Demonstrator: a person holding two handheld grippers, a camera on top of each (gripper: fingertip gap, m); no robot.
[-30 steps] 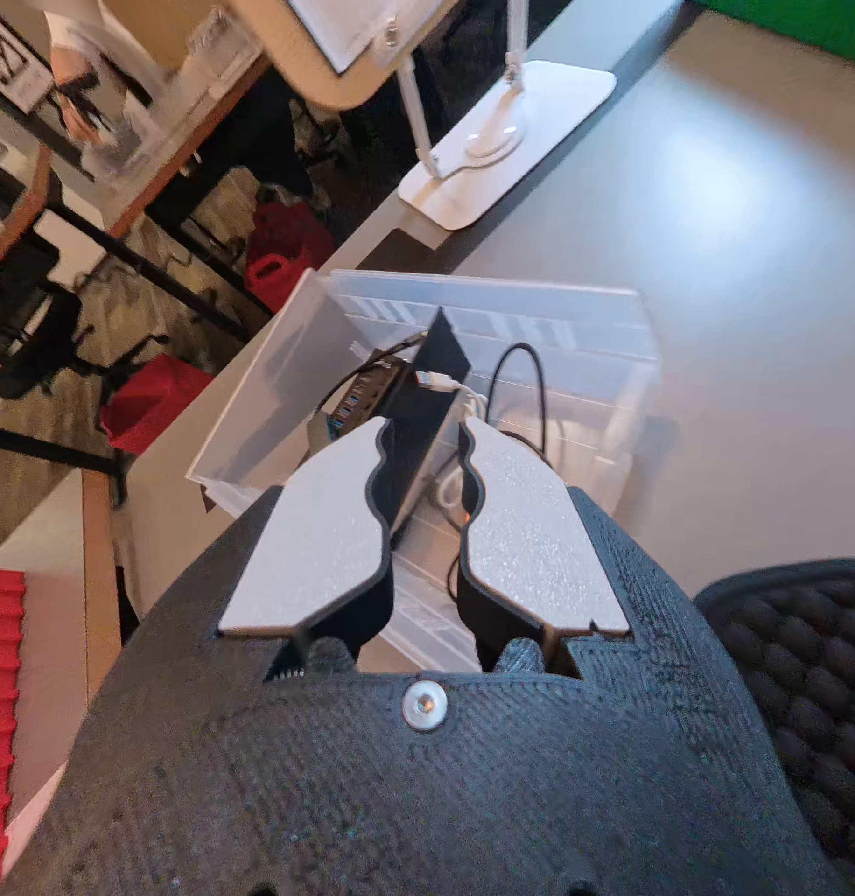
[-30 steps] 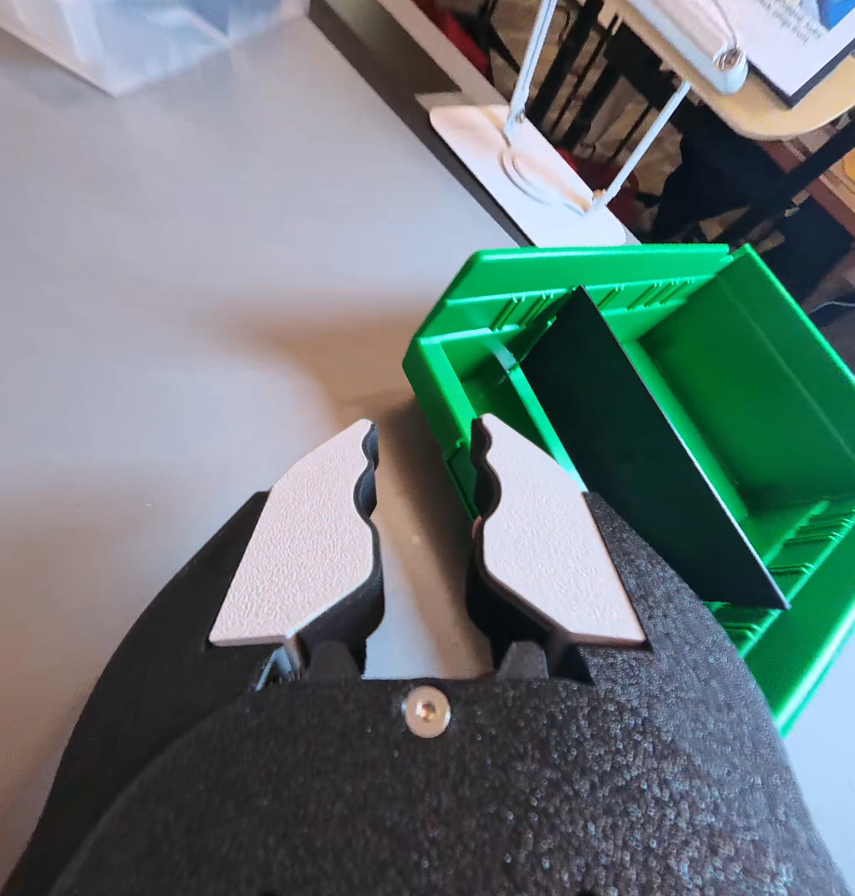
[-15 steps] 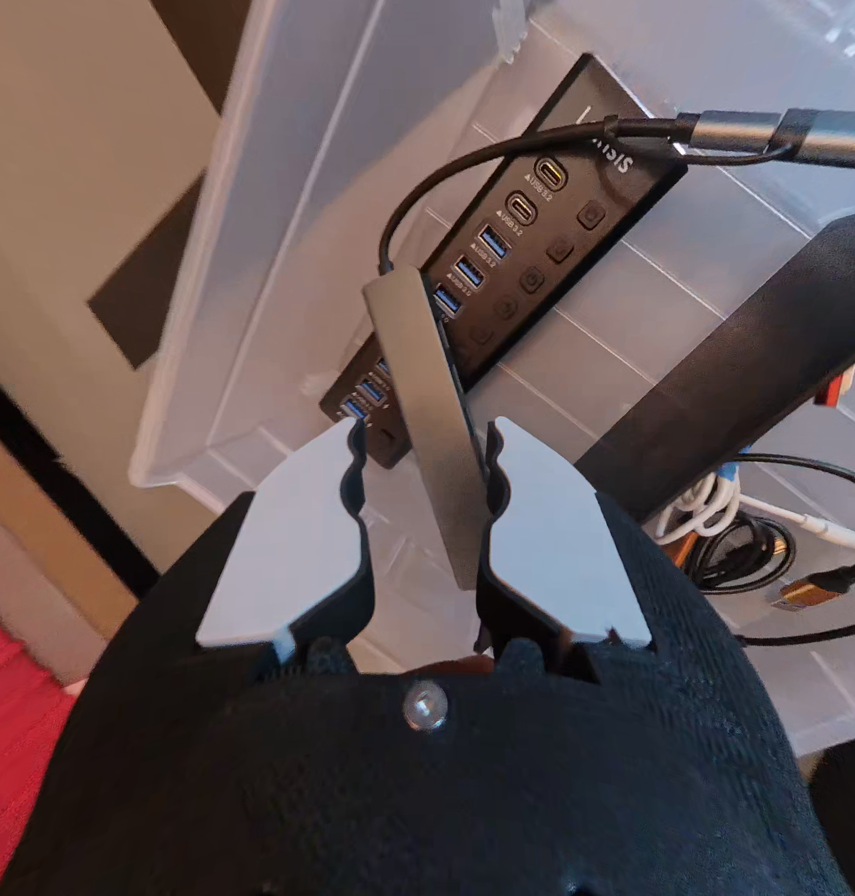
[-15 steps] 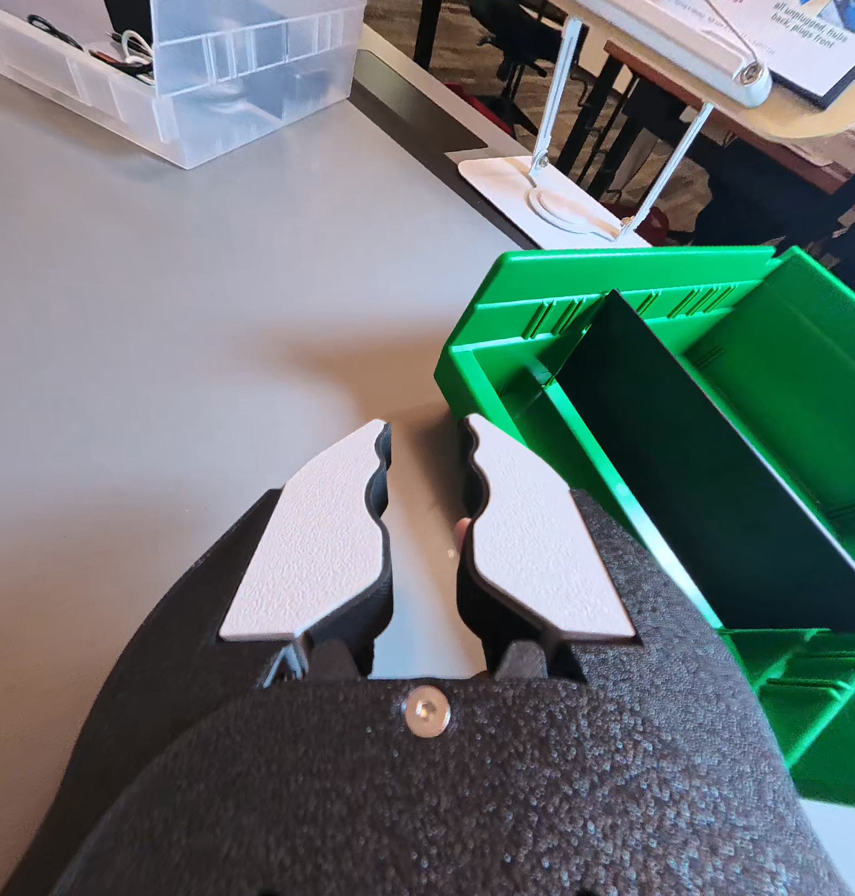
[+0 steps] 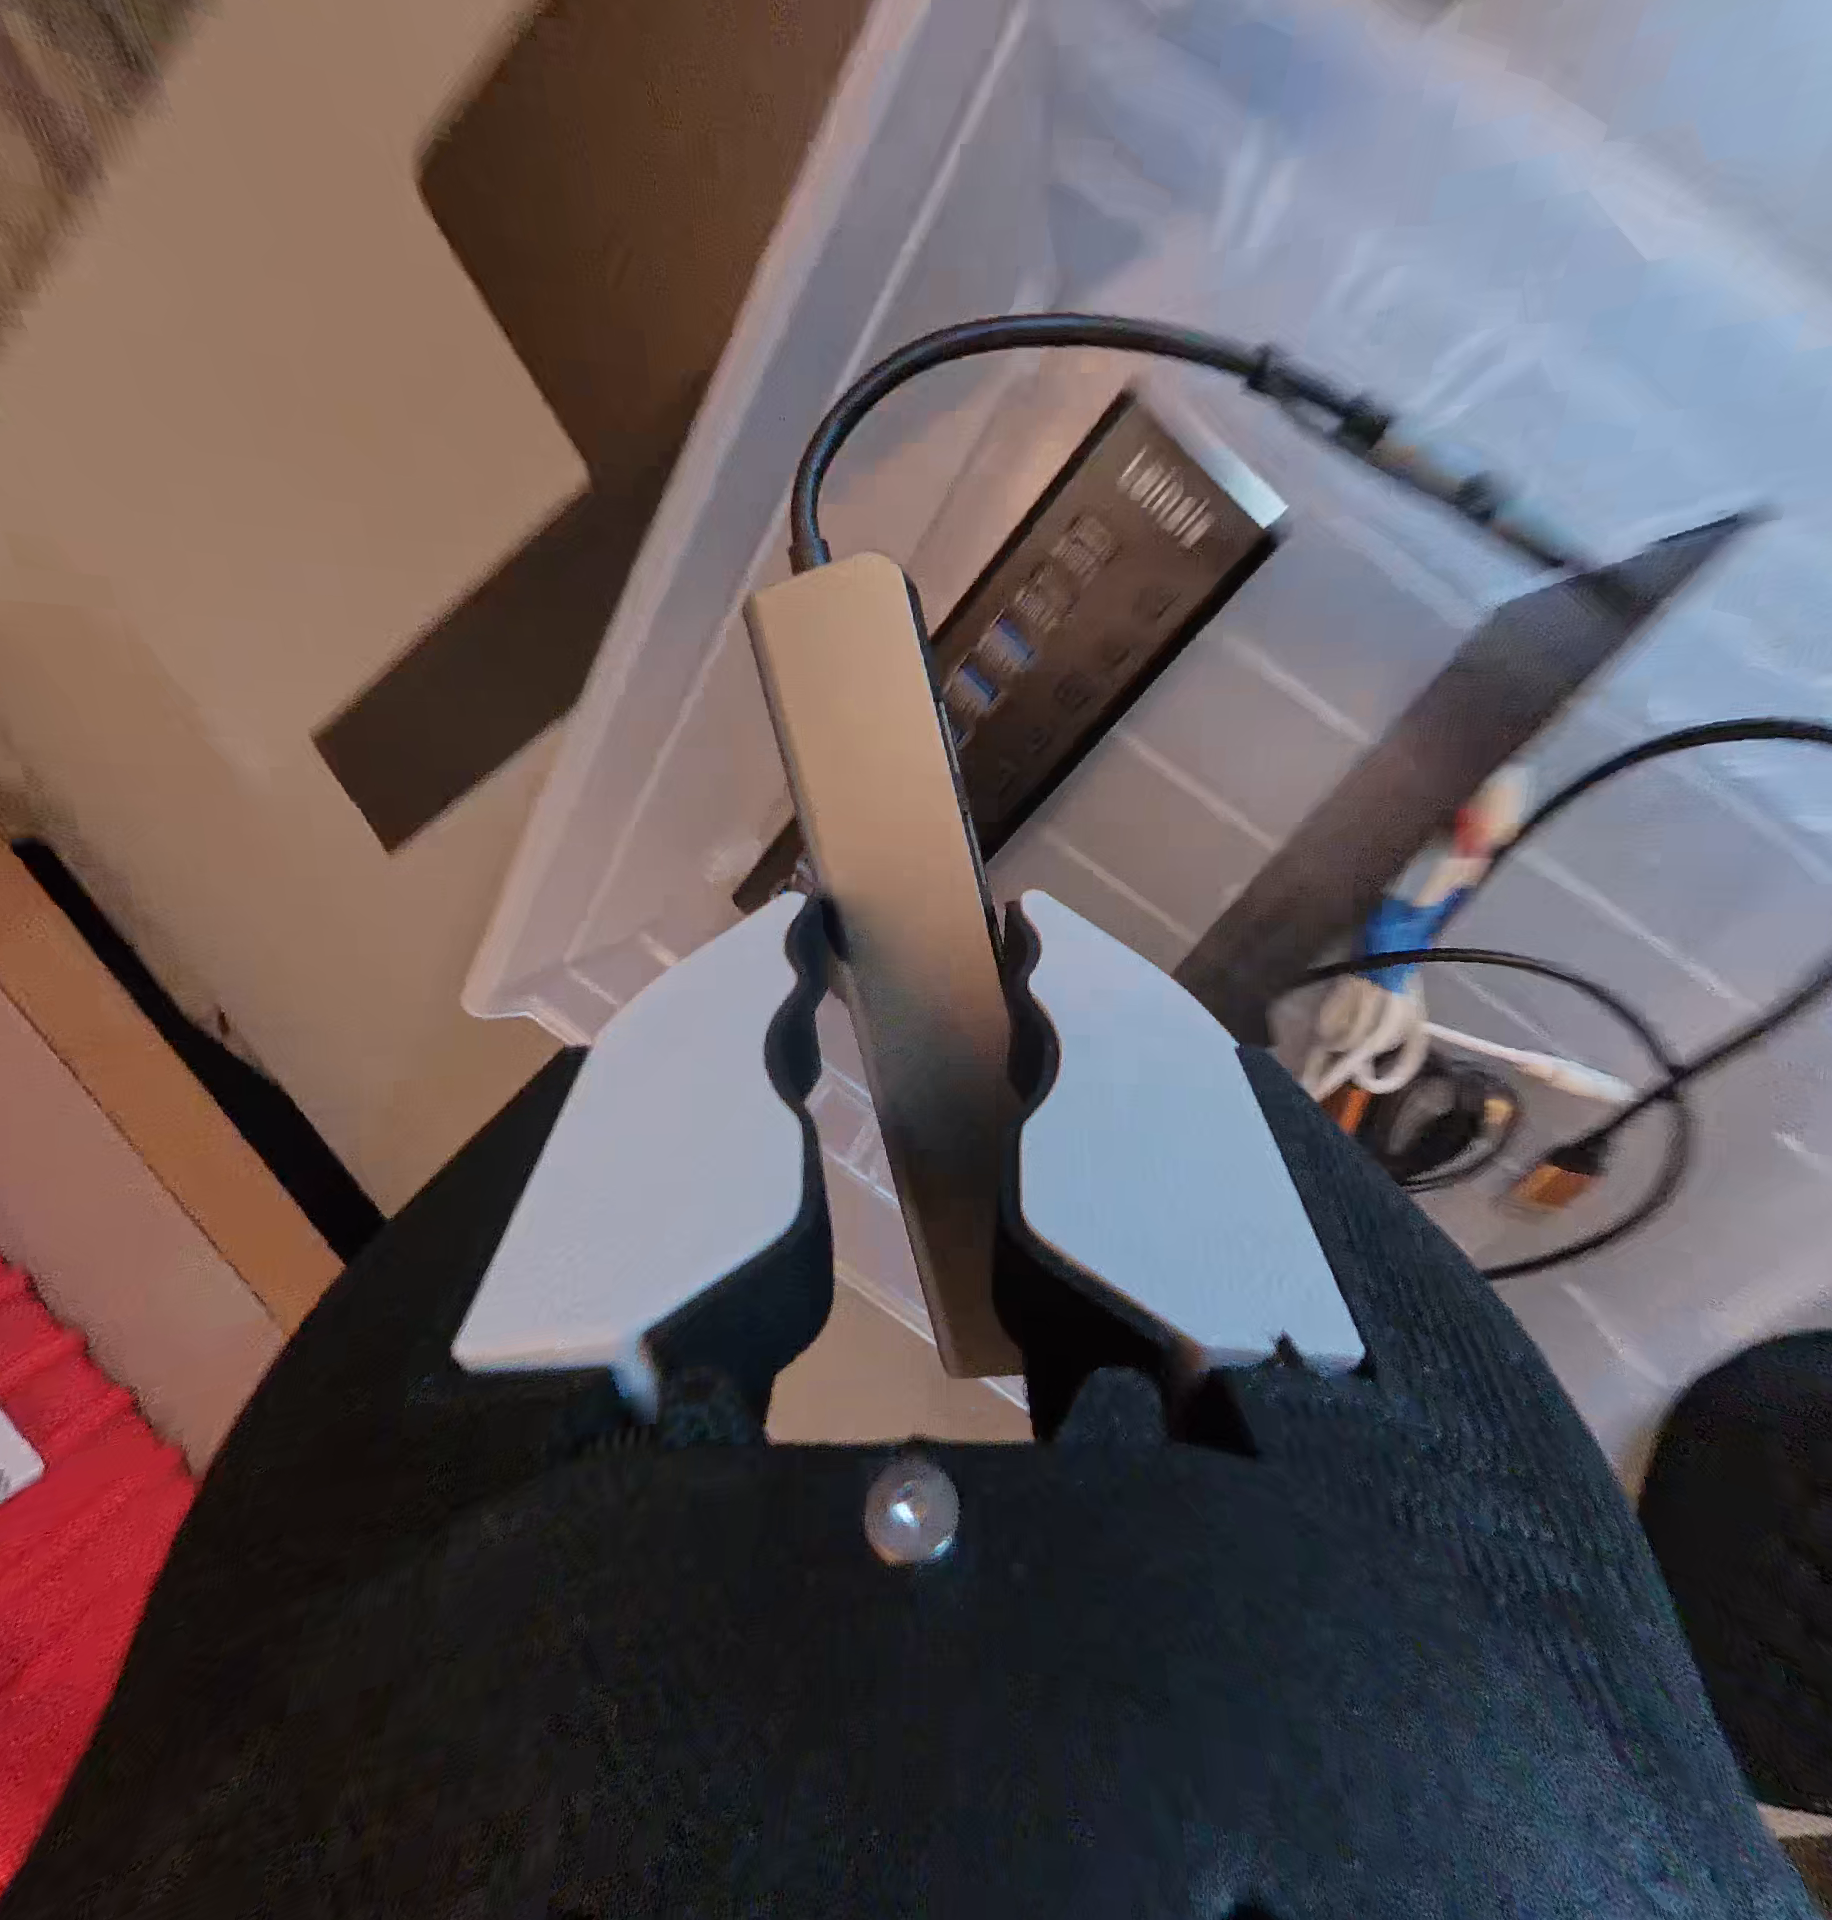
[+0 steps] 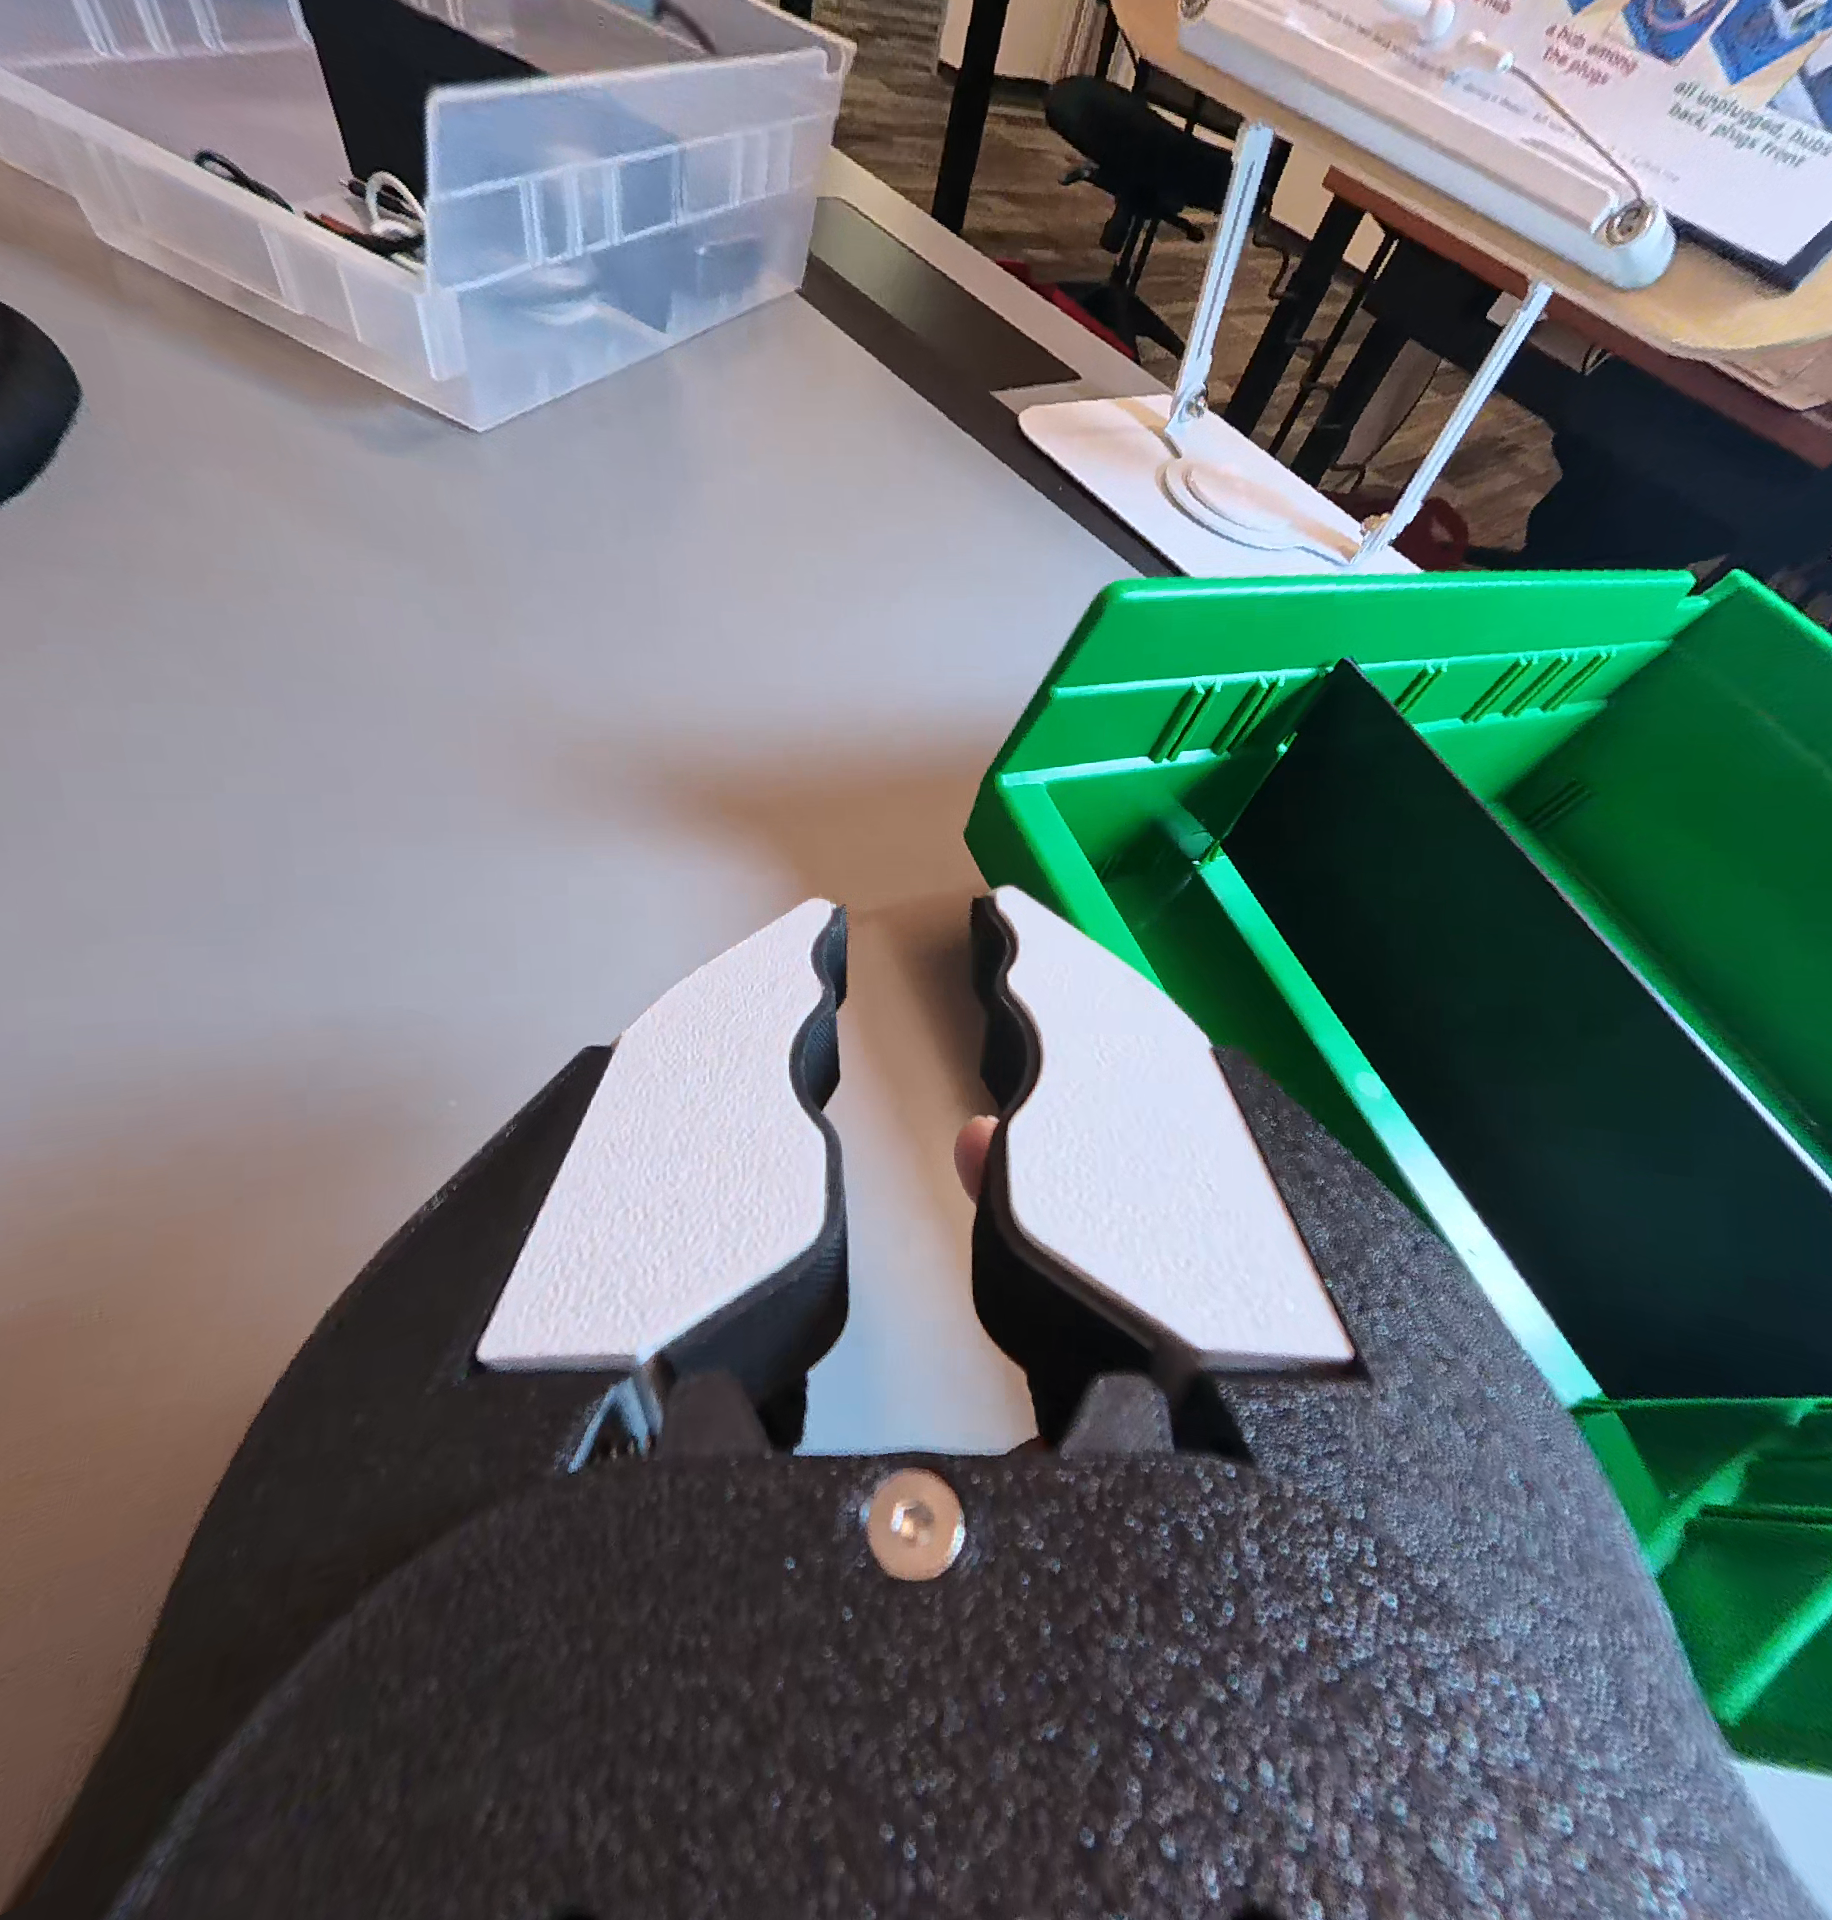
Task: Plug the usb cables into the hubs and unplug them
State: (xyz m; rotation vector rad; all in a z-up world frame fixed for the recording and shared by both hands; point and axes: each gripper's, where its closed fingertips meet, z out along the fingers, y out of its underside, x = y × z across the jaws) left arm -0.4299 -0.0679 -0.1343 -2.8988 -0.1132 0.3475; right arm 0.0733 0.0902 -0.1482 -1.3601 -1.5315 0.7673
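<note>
left gripper [image 5: 912,925] clamping slim hub [image 5: 881,831], lengthwise forward

brushed metal hub [image 5: 891,831], glossy green plastic bin [image 6: 1722,790]

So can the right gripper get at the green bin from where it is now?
Probably yes. The right gripper is open and holds nothing, hovering over bare table right beside the green bin. Nothing lies between them, and the bin's top is open beside its black divider.

bg: grey table [image 6: 392,665] | white lamp base [image 6: 1192,468] at edge | office chair [image 6: 1130,156] behind | patterned carpet [image 6: 1296,322]
</note>
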